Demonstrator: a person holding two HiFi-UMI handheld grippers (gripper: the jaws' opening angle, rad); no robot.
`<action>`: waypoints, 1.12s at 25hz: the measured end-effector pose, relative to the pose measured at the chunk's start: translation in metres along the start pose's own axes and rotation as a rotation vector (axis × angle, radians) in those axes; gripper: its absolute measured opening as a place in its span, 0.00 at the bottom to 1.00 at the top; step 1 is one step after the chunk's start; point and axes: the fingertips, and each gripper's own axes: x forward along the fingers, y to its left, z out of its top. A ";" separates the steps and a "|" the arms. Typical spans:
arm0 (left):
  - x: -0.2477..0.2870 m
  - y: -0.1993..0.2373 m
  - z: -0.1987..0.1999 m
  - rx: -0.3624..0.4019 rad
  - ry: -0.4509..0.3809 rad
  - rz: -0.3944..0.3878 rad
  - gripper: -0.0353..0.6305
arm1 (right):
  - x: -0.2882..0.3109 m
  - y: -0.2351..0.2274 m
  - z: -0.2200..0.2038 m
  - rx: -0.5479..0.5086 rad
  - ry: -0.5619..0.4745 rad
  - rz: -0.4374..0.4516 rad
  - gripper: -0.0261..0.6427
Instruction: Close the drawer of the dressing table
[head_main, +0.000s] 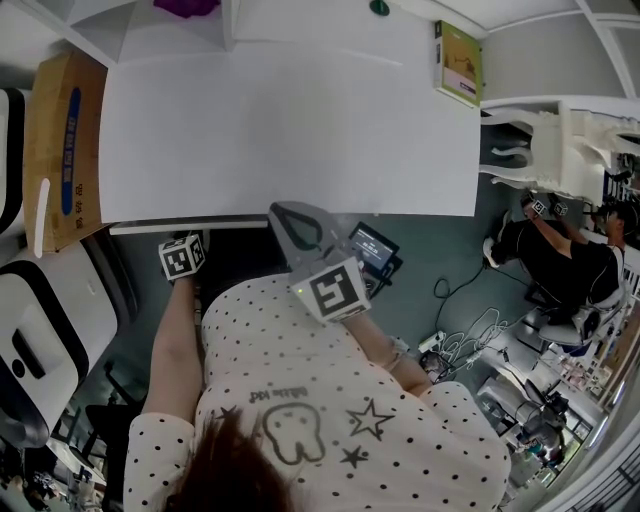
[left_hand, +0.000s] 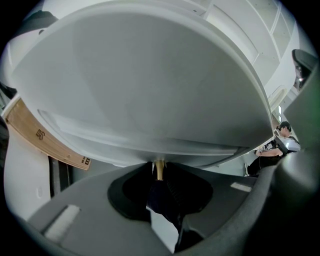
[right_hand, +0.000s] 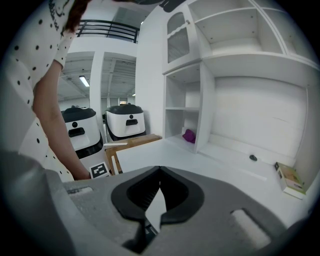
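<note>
At 9 o'clock in the head view, the left gripper (head_main: 186, 248) is seen only as a marker cube beneath the drawer (head_main: 150, 227), a narrow white strip along the near edge of the dressing table (head_main: 290, 130). The gold knob (left_hand: 159, 170) clamped between its jaws is shown solely by the left gripper view. Near centre, the right gripper (head_main: 283, 215) is held closed on nothing at that edge.

The dressing table's top (head_main: 290, 130) is lying open across its middle; a cardboard box (head_main: 62, 150) is flanking its left edge, a green box (head_main: 458, 62) is standing far right
</note>
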 end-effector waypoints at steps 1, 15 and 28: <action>0.000 0.000 0.001 0.001 0.000 0.001 0.18 | 0.000 0.000 -0.001 -0.005 -0.012 -0.001 0.04; 0.005 0.002 0.008 0.009 0.004 0.005 0.18 | -0.004 -0.005 0.003 0.011 -0.003 -0.041 0.04; 0.007 0.000 0.013 0.017 0.006 -0.005 0.18 | 0.000 -0.004 0.005 0.007 -0.017 -0.037 0.04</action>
